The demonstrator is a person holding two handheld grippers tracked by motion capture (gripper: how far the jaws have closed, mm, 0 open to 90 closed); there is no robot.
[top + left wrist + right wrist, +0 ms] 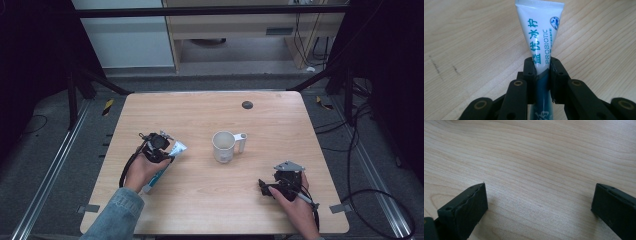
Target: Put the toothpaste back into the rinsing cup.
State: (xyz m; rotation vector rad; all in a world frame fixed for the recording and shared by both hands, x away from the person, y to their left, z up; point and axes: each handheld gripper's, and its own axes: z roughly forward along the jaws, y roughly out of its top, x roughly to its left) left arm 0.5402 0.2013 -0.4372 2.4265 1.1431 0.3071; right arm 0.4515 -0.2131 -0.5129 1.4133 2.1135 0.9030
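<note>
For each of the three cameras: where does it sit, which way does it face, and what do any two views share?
High view: above the person's side, looking forward and down on the table; both forearms, left tongs, right tongs, mug.
Left gripper view: rides the left tongs, looking along jaws shut on the toothpaste tube.
Right gripper view: rides the right tongs, jaws open over bare wood.
Shared: the tube shows in the high and left gripper views.

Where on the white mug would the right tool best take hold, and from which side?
Probably the rim wall, from above: the mug stands upright with its mouth open, so one jaw can drop inside and one outside. Its handle points right, toward the open right tool, a narrower alternative.
</note>
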